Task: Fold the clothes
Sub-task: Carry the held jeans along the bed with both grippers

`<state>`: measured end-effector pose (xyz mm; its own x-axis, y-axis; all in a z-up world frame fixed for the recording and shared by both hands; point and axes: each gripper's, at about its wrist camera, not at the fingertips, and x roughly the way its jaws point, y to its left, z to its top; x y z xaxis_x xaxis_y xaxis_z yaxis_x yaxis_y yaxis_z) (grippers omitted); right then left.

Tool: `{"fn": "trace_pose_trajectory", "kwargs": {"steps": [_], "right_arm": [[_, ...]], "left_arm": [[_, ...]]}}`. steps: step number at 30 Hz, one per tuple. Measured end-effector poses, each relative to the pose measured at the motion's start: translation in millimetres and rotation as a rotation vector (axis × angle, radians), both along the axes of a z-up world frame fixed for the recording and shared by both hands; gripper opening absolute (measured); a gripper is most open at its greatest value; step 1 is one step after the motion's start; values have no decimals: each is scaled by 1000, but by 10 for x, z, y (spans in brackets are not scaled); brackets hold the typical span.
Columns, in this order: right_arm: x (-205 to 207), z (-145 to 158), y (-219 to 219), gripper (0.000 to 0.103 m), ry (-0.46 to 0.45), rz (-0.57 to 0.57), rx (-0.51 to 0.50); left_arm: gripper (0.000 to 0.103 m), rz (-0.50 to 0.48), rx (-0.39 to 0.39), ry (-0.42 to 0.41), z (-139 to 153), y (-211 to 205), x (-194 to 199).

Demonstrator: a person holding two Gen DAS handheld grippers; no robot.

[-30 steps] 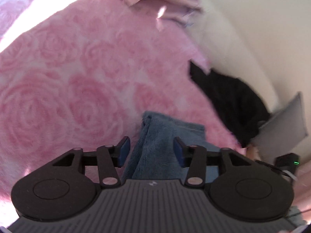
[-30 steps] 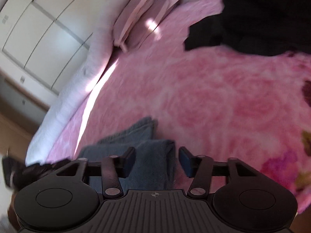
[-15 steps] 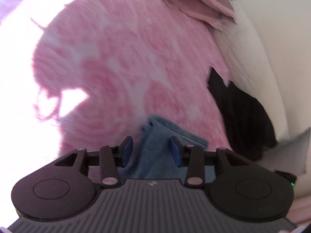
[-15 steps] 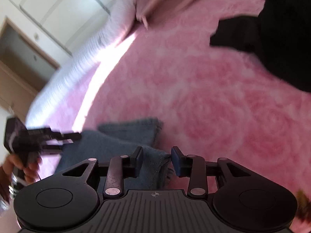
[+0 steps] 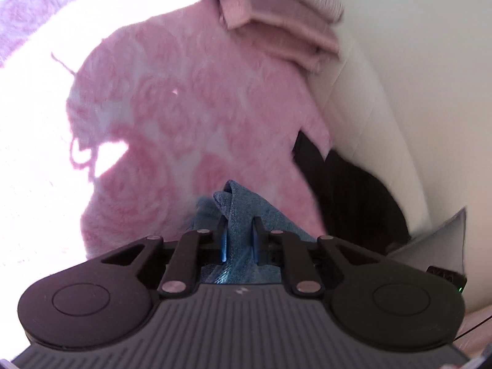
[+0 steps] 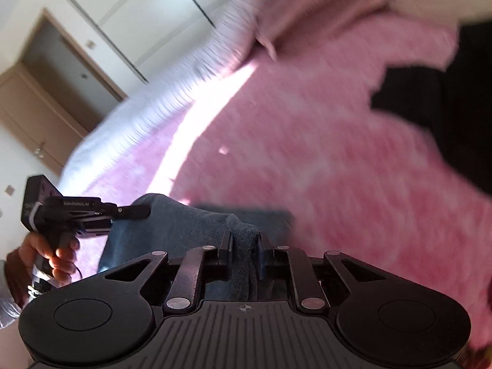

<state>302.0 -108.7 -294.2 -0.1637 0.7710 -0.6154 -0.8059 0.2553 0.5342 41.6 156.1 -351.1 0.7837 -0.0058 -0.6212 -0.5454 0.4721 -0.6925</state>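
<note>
While spreading across nearly the whole of both views, pink rose-patterned blanket (image 5: 190, 117) lying under everything, bright sunlight washing out its left part in the left wrist view. Beyond it, white padded headboard (image 5: 384, 98) rising at the right, folded pink bedding (image 5: 276, 33) piled at the far end. Black garment (image 5: 353, 196) lying heaped on the blanket near the headboard, well apart from the blue cloth. Blue denim-like garment (image 6: 184, 230) resting on the blanket close in front, its near edge bunching up into both grippers. Left gripper (image 5: 239, 233) closing narrowly, pads pinching a raised fold of the blue garment. Right gripper (image 6: 244, 252) closing likewise, clamping another bunched fold. Hand (image 6: 58, 255) gripping the left tool's handle at the left edge of the right wrist view.
</note>
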Motion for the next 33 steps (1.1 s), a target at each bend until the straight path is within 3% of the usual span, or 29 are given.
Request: {"fn": "trace_pose_trajectory", "kwargs": {"steps": [3,5,7,11,14,15,18,20,21,23,26,30,33], "right_arm": [[35,-109,257,13,-51,-22,-38],[129,-369,472,14,-30,-60,-127],[248,-631,544,17,66,-113,-188],[467,-756,295,38,330,-210,-113],[603,-812,202,65,420,-236,-44],[641,-859,228,65,436,-214,-33],[676,-1053,368,65,499,-94,-42],[600,-1125,473,63,450,-12,-55],[554,-1130,508,38,417,7,-57],[489,-1104,541,31,367,18,-55],[415,-878,451,22,354,-55,-81],[264,-652,141,18,481,-237,-203],[280,-730,-106,17,705,-378,-256]], "left_arm": [[12,-3,31,82,-165,114,274],[14,4,3,141,-407,184,420],[27,32,-41,166,-592,222,442],[30,117,-134,117,-600,246,216],[30,146,-105,131,-480,202,61],[30,160,-98,130,-433,188,10],[30,218,-100,121,-315,128,-203],[30,250,-101,126,-281,70,-359],[29,267,-98,136,-270,41,-433],[29,300,-91,153,-254,-11,-566],[29,341,-110,158,-248,-65,-727],[29,354,-127,165,-254,-108,-792],[29,343,-130,154,-258,-134,-780]]}}
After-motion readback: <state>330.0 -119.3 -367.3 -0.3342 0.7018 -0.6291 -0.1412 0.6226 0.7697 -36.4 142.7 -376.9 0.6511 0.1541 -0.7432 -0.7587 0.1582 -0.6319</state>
